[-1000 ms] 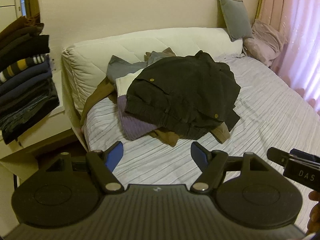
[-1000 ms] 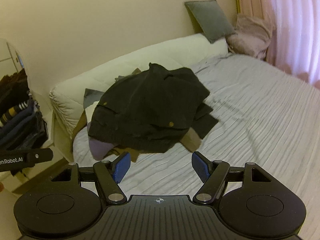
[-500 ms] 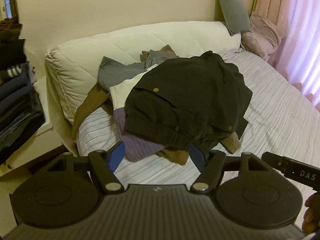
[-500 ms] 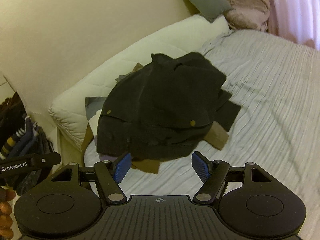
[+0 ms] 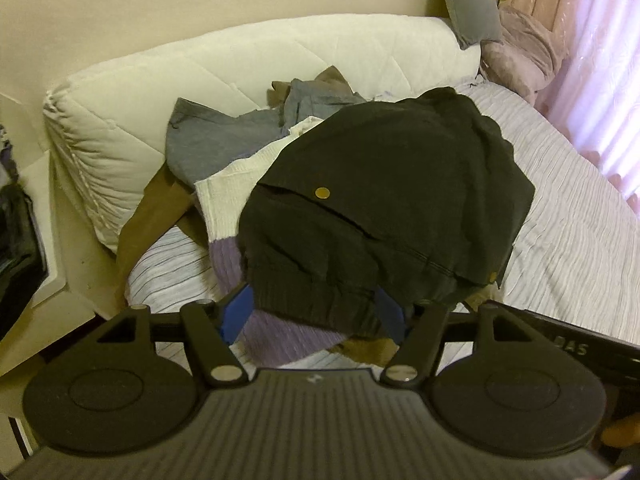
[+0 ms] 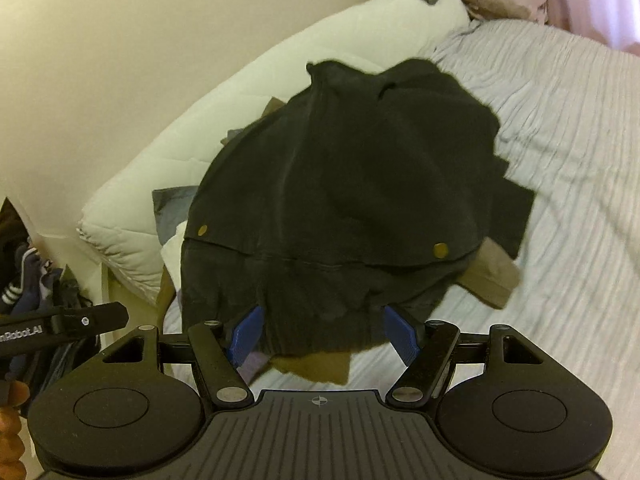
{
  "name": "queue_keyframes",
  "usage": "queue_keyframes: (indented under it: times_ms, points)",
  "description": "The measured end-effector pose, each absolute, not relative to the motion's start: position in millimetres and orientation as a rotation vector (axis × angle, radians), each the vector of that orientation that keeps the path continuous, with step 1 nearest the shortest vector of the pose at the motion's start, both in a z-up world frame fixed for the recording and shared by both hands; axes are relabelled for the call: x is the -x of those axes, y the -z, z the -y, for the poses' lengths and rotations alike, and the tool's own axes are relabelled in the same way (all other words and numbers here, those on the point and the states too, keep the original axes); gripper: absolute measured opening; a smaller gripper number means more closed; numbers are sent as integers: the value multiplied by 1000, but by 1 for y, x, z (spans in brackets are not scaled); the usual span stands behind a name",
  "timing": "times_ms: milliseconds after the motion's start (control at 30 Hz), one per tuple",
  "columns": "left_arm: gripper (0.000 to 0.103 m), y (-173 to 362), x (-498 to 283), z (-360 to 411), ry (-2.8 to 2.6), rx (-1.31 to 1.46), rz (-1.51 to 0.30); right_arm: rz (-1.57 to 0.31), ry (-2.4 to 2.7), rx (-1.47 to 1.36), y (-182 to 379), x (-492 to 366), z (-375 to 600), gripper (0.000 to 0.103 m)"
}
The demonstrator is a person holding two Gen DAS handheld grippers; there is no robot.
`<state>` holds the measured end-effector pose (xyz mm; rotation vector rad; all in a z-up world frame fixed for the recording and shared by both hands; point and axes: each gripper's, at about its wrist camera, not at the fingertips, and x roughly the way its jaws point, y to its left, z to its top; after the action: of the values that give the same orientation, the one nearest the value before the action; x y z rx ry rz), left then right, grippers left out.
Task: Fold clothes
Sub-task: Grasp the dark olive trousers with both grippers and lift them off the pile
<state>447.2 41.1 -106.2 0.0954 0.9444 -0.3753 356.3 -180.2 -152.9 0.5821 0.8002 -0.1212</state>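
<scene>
Left wrist view: one pile of clothes is seen on the striped bed [image 5: 568, 248], with a dark jacket [image 5: 384, 208] lying on top of it. Two brass snaps are counted on the jacket, one near its middle and one at its lower right edge. Beneath the jacket, four other garments are made out: a grey one [image 5: 216, 144] behind it, a white and purple knit [image 5: 236, 216] to its left, and brown cloth [image 5: 148, 224] beside that, with one more brown piece under its hem. One cream quilted bolster [image 5: 224, 76] is set behind the pile, and two cushions, one grey [image 5: 468, 4] and one pink [image 5: 528, 52], lie to the far right of it. The left gripper [image 5: 314, 310] is held with its two blue fingers spread wide on either side of the jacket's ribbed hem, nothing being clamped. In the right wrist view the right gripper [image 6: 324, 334] is likewise spread wide across the same hem, its two fingers [image 6: 245, 334] apart from each other.
</scene>
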Motion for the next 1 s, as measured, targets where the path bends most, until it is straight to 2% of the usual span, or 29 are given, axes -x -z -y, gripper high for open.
queue_keyframes:
  times_ms: [300,500,533,567,600,667,767,1000]
  points:
    - [64,130,-494,-44,366,-106,-982,-815,147,-639,202,-412,174,71]
    - [64,135,-516,-42,352,-118,-980,-816,130,-641,204,-420,176,71]
    - [64,135,-518,-42,351,-119,-979,-816,127,-641,204,-422,176,64]
    - [64,135,-520,-41,352,-119,-977,-817,124,-641,204,-423,177,43]
    - [63,134,-521,-40,353,-118,-975,-817,121,-641,204,-424,177,41]
    - [61,132,-524,-39,355,-115,-971,-818,114,-641,204,-427,178,23]
    - [60,113,-522,-37,380,-93,-928,-819,105,-642,205,-431,179,16]
    - [60,64,-516,-32,447,-36,-807,-576,-34,-902,131,-363,223,13]
